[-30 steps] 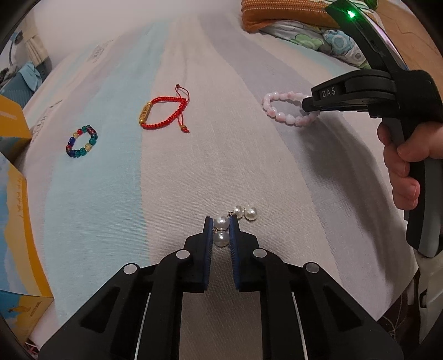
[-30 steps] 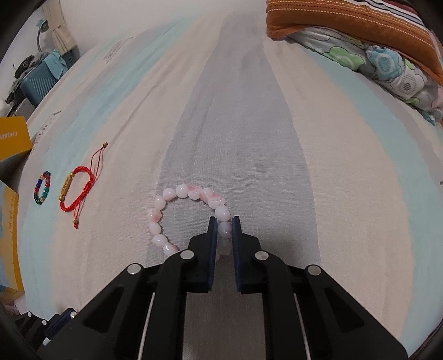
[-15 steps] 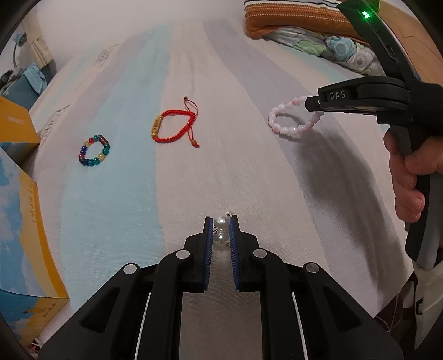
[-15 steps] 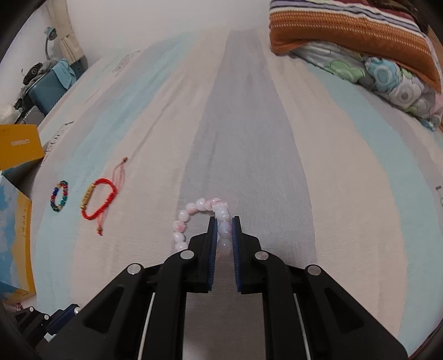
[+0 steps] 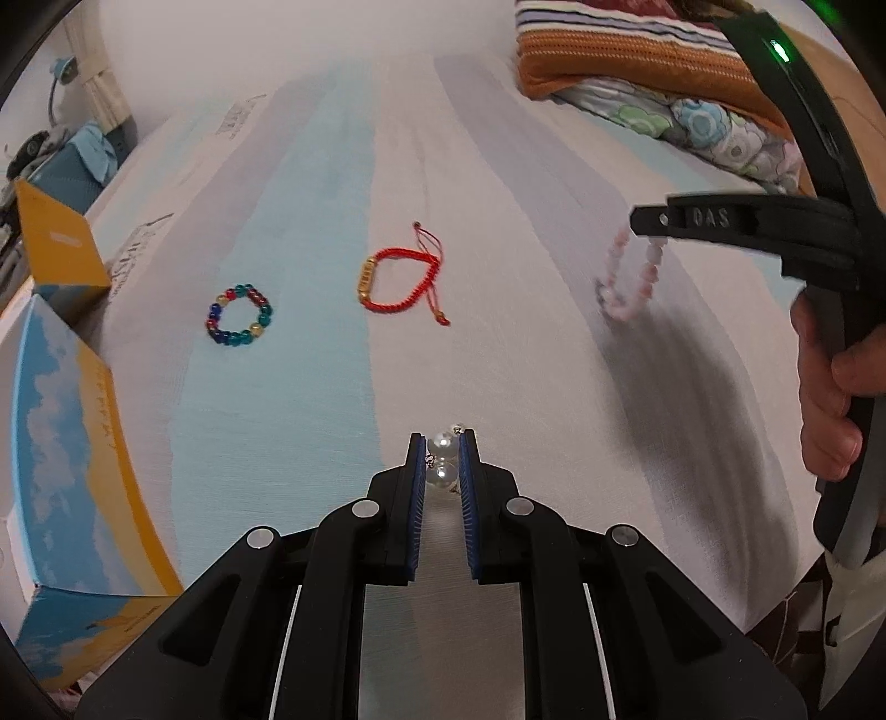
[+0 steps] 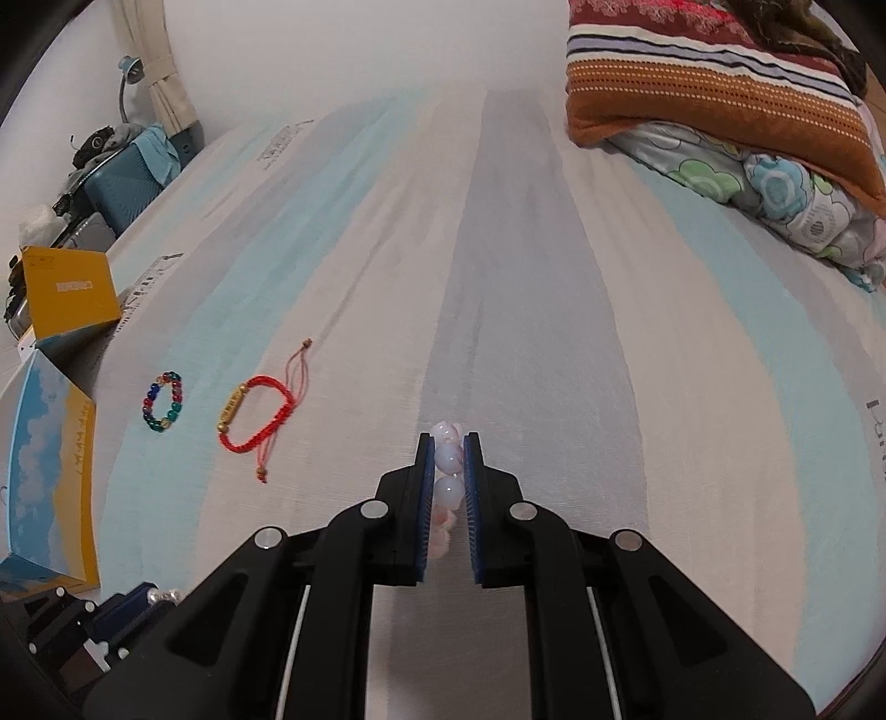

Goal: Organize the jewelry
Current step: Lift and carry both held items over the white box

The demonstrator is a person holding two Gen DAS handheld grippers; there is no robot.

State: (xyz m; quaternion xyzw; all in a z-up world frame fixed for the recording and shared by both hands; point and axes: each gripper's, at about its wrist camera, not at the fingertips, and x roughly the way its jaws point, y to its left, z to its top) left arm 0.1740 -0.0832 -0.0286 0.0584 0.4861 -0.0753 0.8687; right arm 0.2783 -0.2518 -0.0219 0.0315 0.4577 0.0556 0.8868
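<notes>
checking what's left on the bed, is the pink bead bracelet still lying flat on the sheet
No, the pink bead bracelet hangs from the right hand-held gripper, lifted clear of the sheet.

A bed (image 6: 526, 277) is covered by a sheet striped lengthwise in pale blue, beige and grey. At its far right, a striped orange blanket (image 6: 709, 94) is folded over a floral quilt (image 6: 786, 194). A plain white wall (image 6: 360, 50) is seen behind. At the far left, a cream curtain (image 6: 160, 66), a small blue lamp (image 6: 128, 66), a teal case (image 6: 124, 194) and yellow-and-blue boxes (image 6: 50, 465) are seen beside the bed.
</notes>
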